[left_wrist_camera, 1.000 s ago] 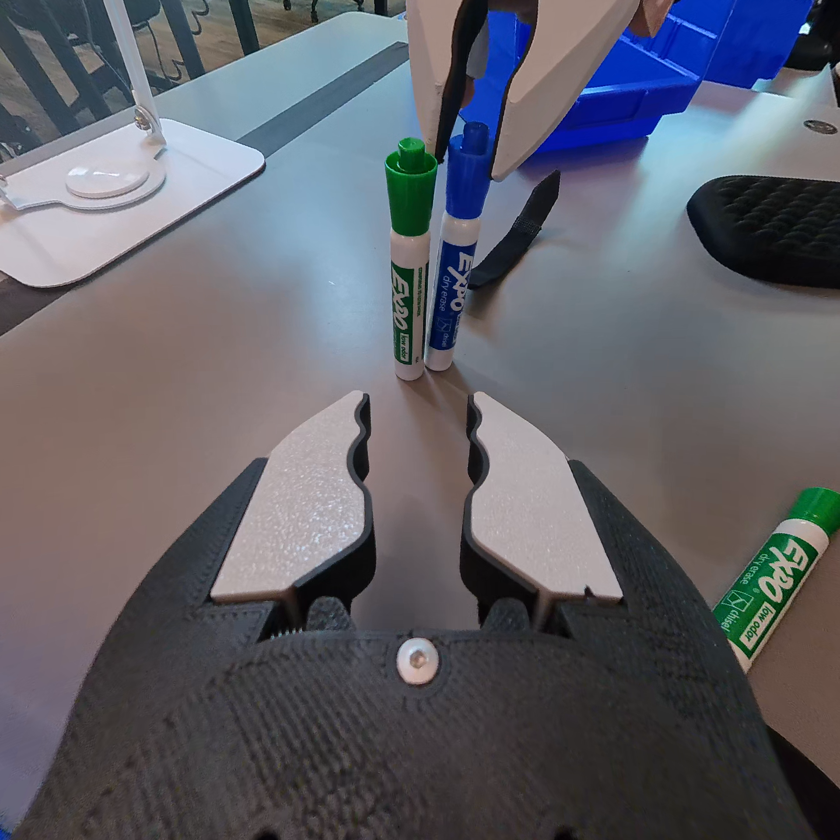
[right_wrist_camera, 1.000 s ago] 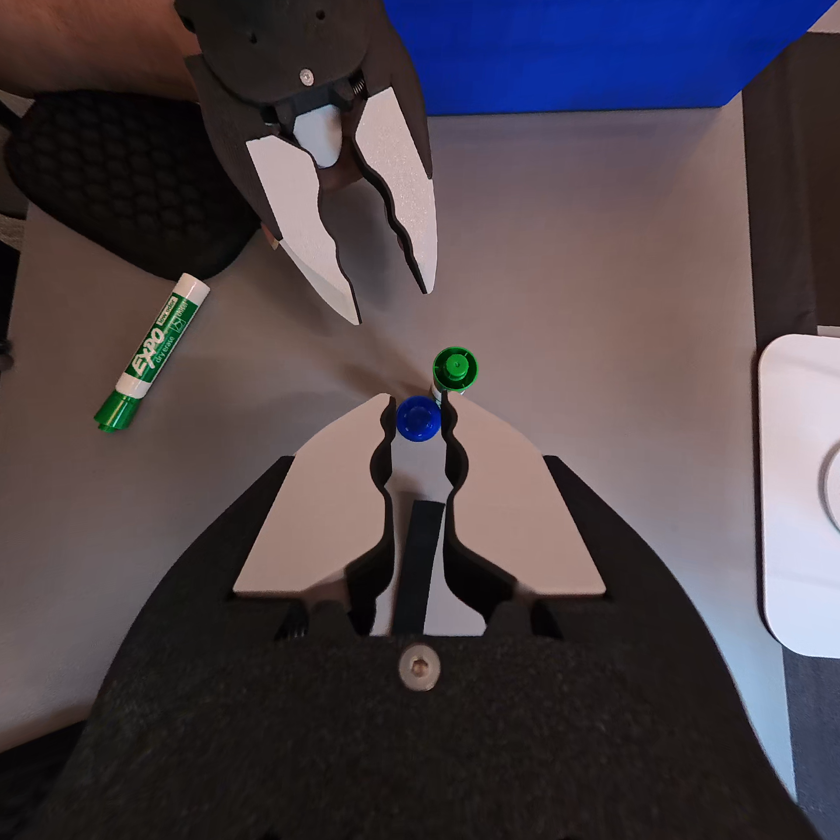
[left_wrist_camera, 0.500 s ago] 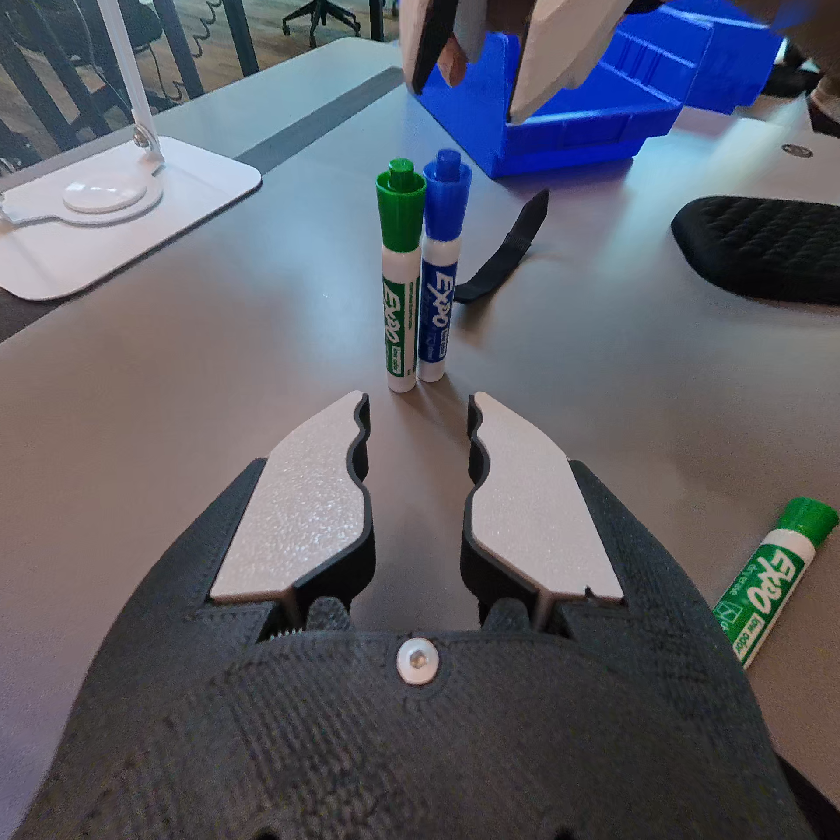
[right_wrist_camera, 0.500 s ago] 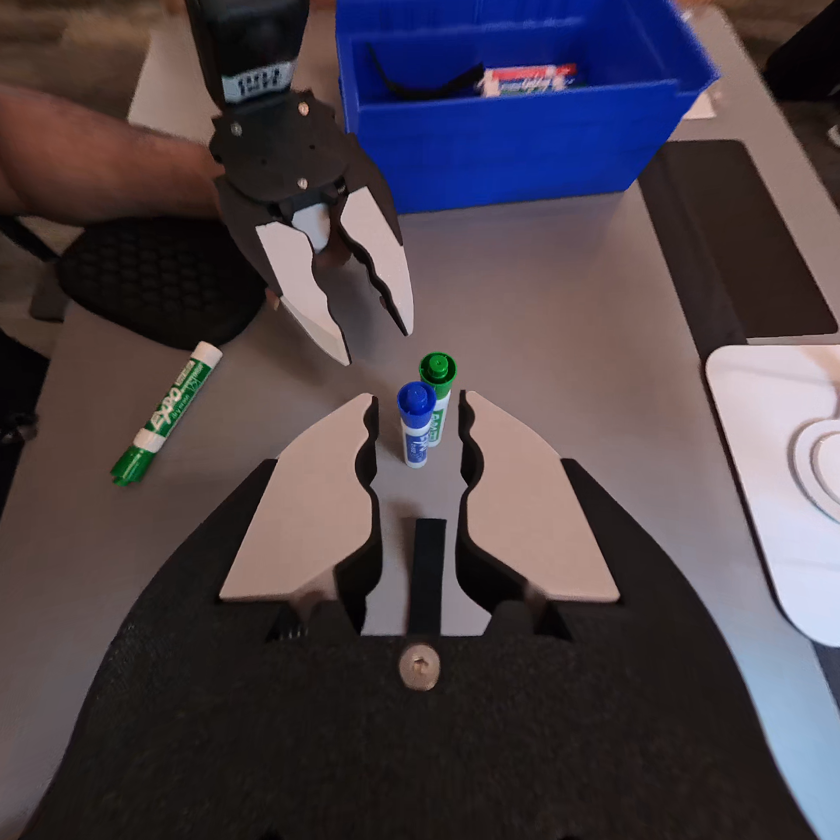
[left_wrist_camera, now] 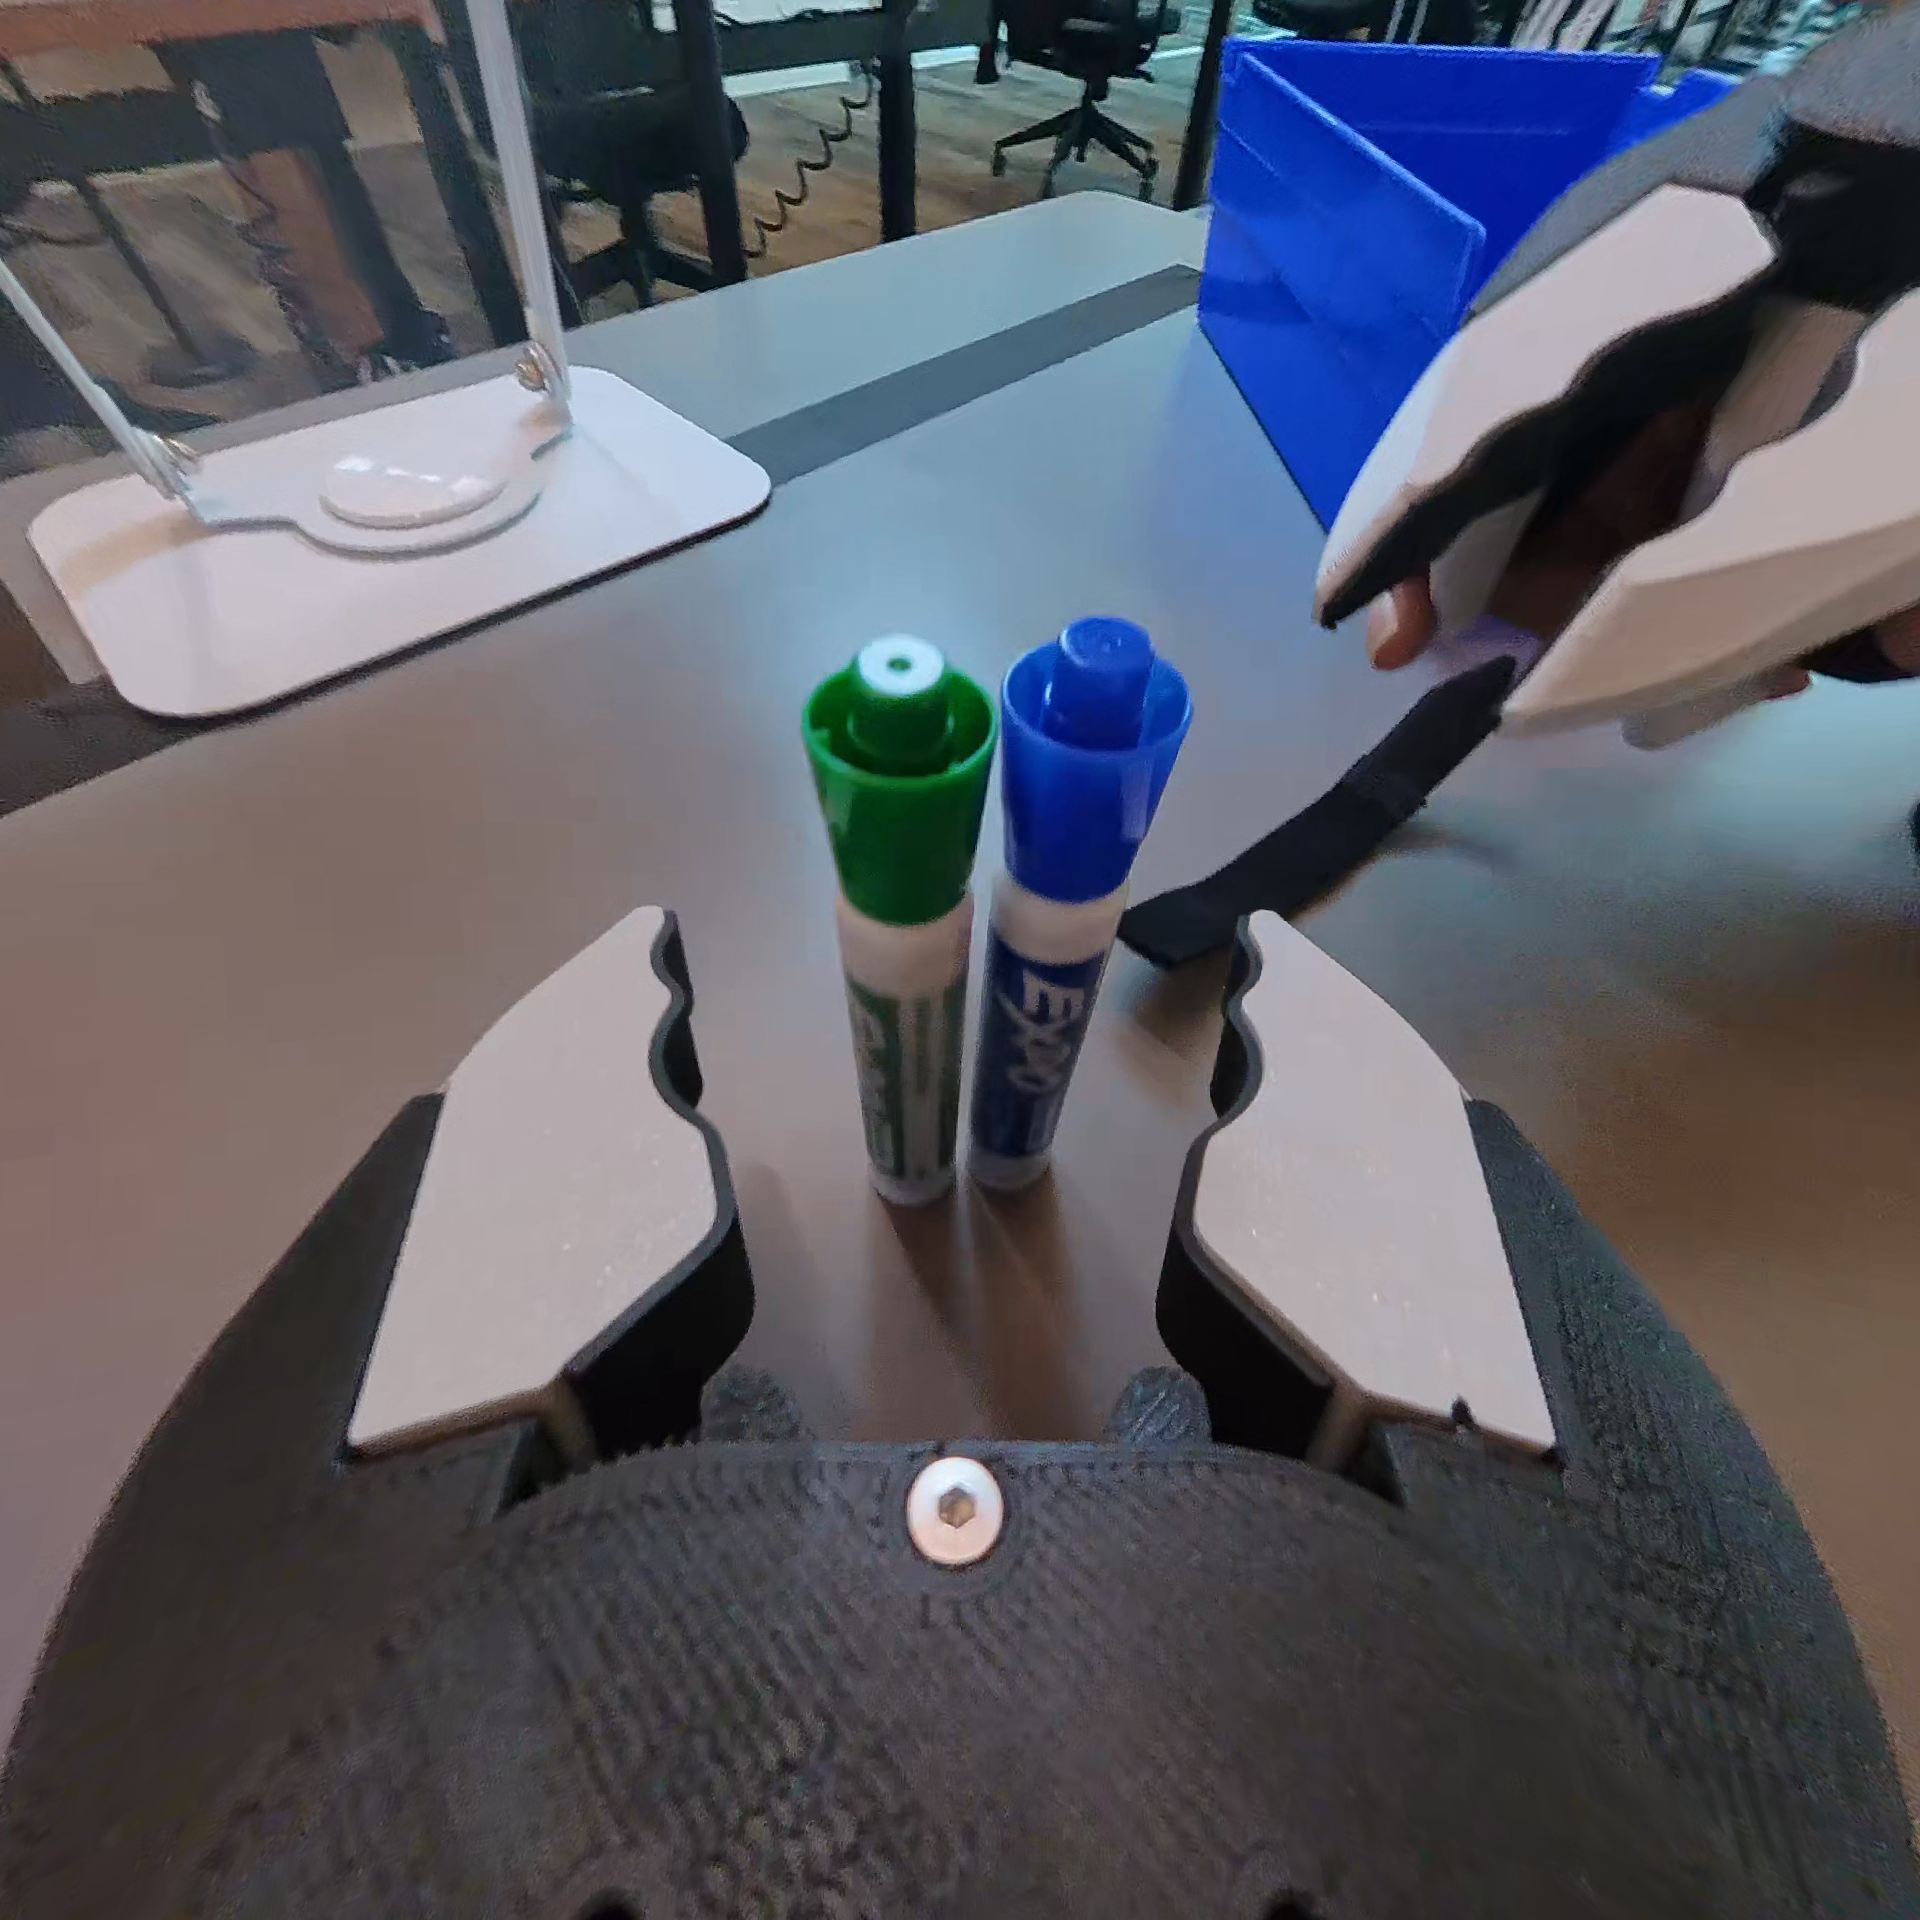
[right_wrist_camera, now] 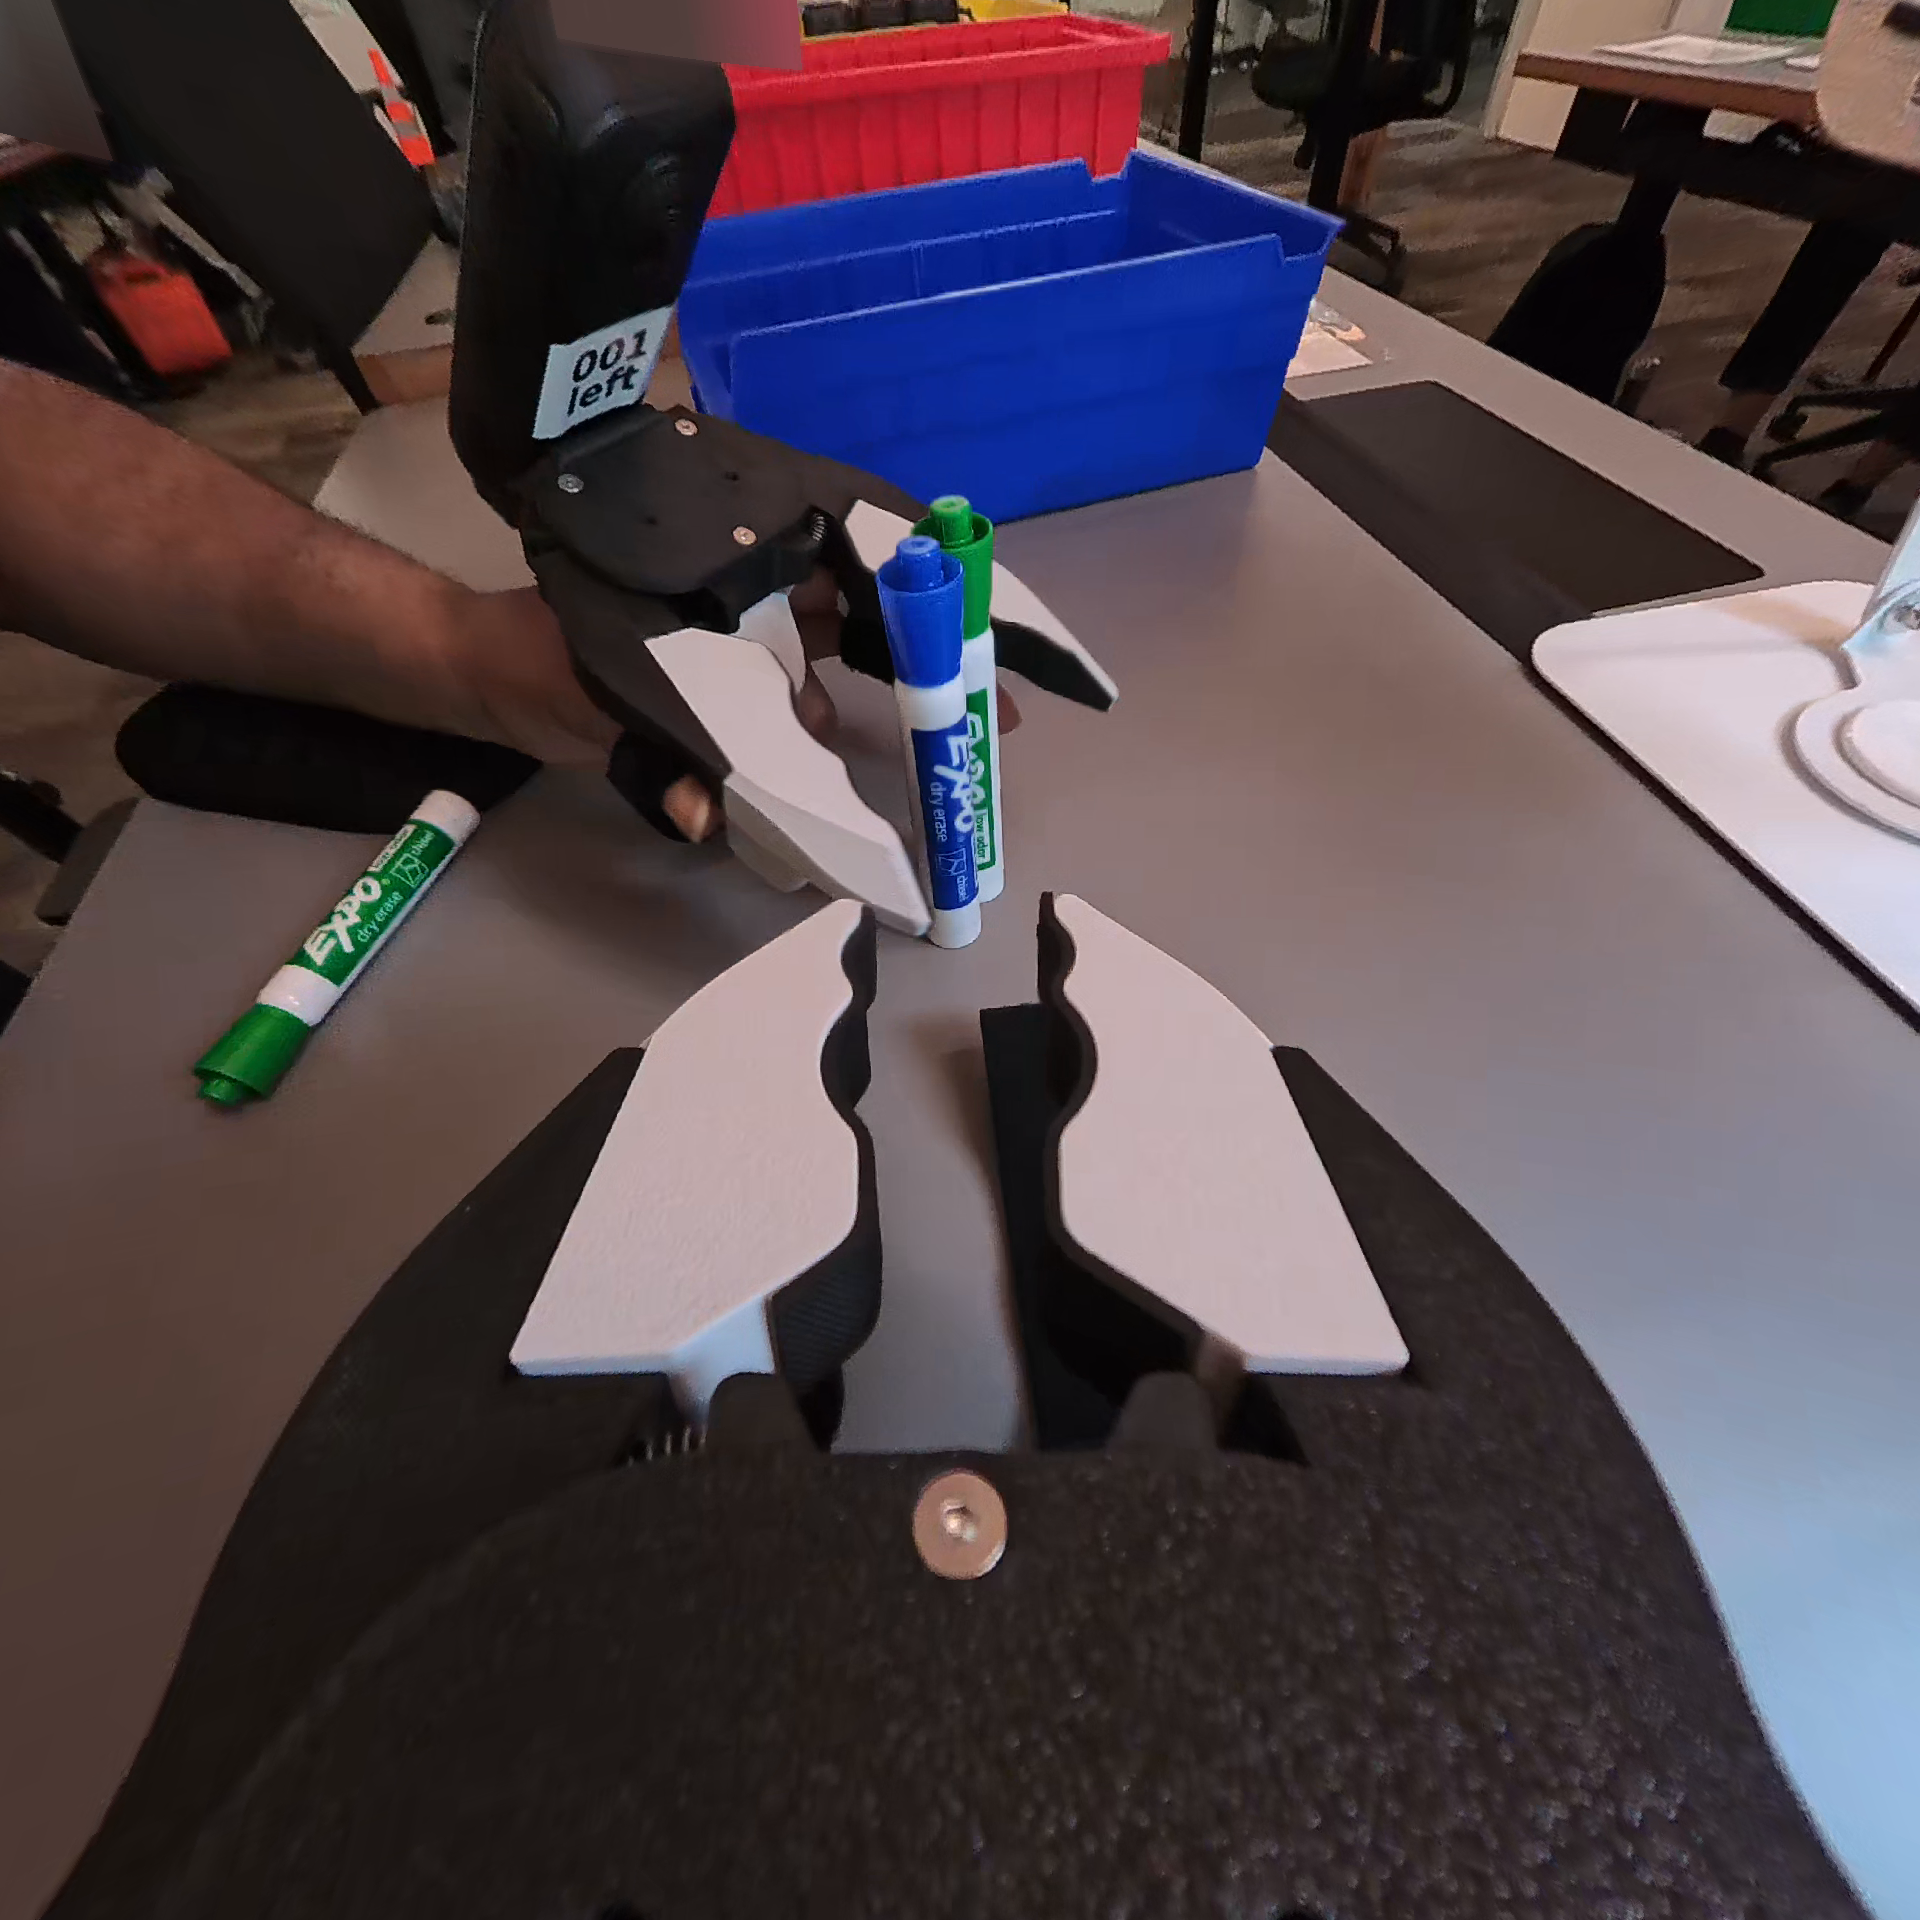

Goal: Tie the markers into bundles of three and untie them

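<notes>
A green marker [left_wrist_camera: 902, 935] and a blue marker [left_wrist_camera: 1055, 935] stand upright side by side on the grey table [left_wrist_camera: 312, 987]. My left gripper [left_wrist_camera: 956, 956] is open, with one finger on each side of the pair and touching neither. The right wrist view shows it [right_wrist_camera: 1008, 810] straddling the blue marker [right_wrist_camera: 940, 769] and the green marker [right_wrist_camera: 977, 665]. A black strap [left_wrist_camera: 1320, 831] lies flat behind the markers. My right gripper [right_wrist_camera: 951, 914] is open and low over the strap [right_wrist_camera: 1006, 1081], just short of the markers. A third green marker [right_wrist_camera: 343, 935] lies flat to the left.
A blue bin [right_wrist_camera: 997, 343] stands behind the markers, with a red bin [right_wrist_camera: 935, 104] behind it. A white lamp base [left_wrist_camera: 395, 520] sits to one side. A black padded rest [right_wrist_camera: 312, 758] lies by the person's forearm. A dark mat [right_wrist_camera: 1507, 499] lies beyond. It is some 5 centimeters from my left tips to the strap [right_wrist_camera: 1006, 1081]. Look for it in the left wrist view [left_wrist_camera: 1200, 936] too.
My left gripper has moved forward and opened wider, so the two markers now stand between its fingers. My right gripper has left the blue marker's cap, drawn back and dropped low over the strap.
</notes>
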Action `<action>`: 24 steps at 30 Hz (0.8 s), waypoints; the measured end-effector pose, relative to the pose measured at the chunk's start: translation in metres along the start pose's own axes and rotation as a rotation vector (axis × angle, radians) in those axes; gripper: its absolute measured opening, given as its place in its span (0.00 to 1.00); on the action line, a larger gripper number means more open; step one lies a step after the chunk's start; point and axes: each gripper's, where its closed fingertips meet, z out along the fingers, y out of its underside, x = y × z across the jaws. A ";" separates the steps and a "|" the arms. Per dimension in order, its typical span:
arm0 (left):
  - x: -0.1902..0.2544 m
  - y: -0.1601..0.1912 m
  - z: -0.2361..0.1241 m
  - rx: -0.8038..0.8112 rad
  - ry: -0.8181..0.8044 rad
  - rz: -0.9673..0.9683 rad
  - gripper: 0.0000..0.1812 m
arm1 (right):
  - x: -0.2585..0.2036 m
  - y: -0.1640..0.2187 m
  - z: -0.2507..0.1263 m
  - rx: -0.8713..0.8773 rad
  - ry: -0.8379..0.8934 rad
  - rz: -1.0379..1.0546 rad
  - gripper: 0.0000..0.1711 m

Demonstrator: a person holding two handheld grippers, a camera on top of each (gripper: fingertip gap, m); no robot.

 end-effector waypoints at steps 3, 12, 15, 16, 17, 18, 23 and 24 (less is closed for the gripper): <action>-0.001 -0.006 0.008 0.019 -0.051 0.010 0.50 | -0.001 0.000 -0.002 0.039 -0.008 0.008 0.17; -0.002 -0.005 0.014 0.027 -0.093 0.013 0.41 | -0.007 -0.011 -0.008 0.103 -0.025 0.003 0.16; -0.005 -0.005 0.016 0.021 -0.110 -0.003 0.40 | -0.004 -0.011 -0.008 0.109 -0.009 0.008 0.16; -0.005 -0.005 0.016 0.022 -0.117 -0.007 0.39 | -0.002 -0.011 -0.009 0.107 0.005 0.017 0.18; -0.006 -0.005 0.016 0.022 -0.123 -0.007 0.39 | 0.000 -0.010 -0.009 0.105 0.009 0.026 0.19; -0.006 -0.005 0.016 0.022 -0.129 -0.005 0.38 | 0.000 -0.010 -0.009 0.108 0.011 0.034 0.19; -0.008 -0.006 0.016 0.023 -0.154 -0.012 0.36 | 0.003 -0.010 -0.010 0.118 0.013 0.048 0.19; -0.009 -0.005 0.016 0.021 -0.158 -0.015 0.36 | 0.003 -0.009 -0.010 0.118 0.015 0.049 0.19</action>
